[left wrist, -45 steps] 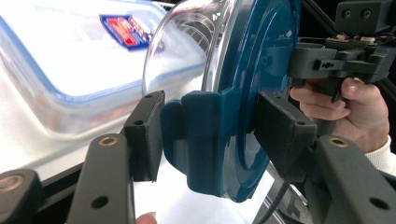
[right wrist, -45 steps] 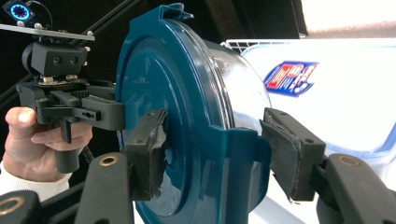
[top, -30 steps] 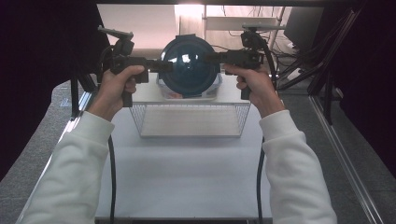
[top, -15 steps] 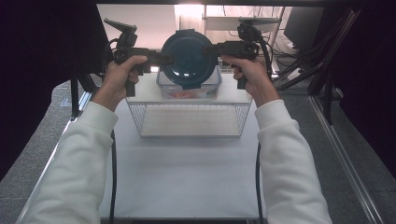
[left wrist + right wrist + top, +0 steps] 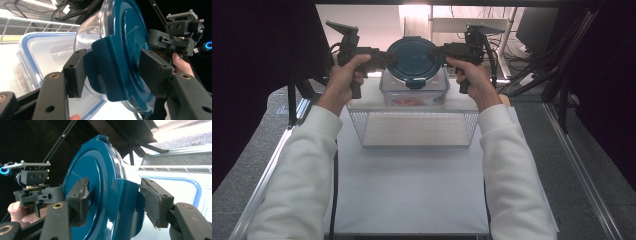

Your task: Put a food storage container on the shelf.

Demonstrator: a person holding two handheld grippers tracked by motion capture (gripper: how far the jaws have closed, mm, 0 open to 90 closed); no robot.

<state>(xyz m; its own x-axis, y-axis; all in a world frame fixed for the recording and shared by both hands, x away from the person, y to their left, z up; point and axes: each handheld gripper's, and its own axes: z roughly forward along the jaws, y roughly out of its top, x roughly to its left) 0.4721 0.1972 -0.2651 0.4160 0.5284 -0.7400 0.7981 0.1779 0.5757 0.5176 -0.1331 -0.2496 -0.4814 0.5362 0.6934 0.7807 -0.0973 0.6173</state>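
Observation:
A round clear container with a dark teal lid (image 5: pixel 414 56) hangs between both grippers, just above or on a clear rectangular box (image 5: pixel 414 94) with something red inside. My left gripper (image 5: pixel 387 58) holds the lid's left edge. In the left gripper view the lid's latch flap (image 5: pixel 110 72) sits between my left gripper's (image 5: pixel 112 68) pads, which still touch it although the jaws have just been opening a little. My right gripper (image 5: pixel 438 51) holds the opposite edge. In the right gripper view my right gripper (image 5: pixel 112 198) has one pad on the lid top (image 5: pixel 100 182) and the other on the flap.
The rectangular box, with its blue-rimmed lid (image 5: pixel 27 47), rests on a wire basket (image 5: pixel 414 129) at the far end of the white tabletop (image 5: pixel 412 185). Dark curtains flank both sides. Metal rails, cables and a stand (image 5: pixel 522 65) crowd the back right.
Both hands have carried the round container away from the person and slightly down, so it now sits lower over the rectangular box. Both grippers keep their places on its lid.

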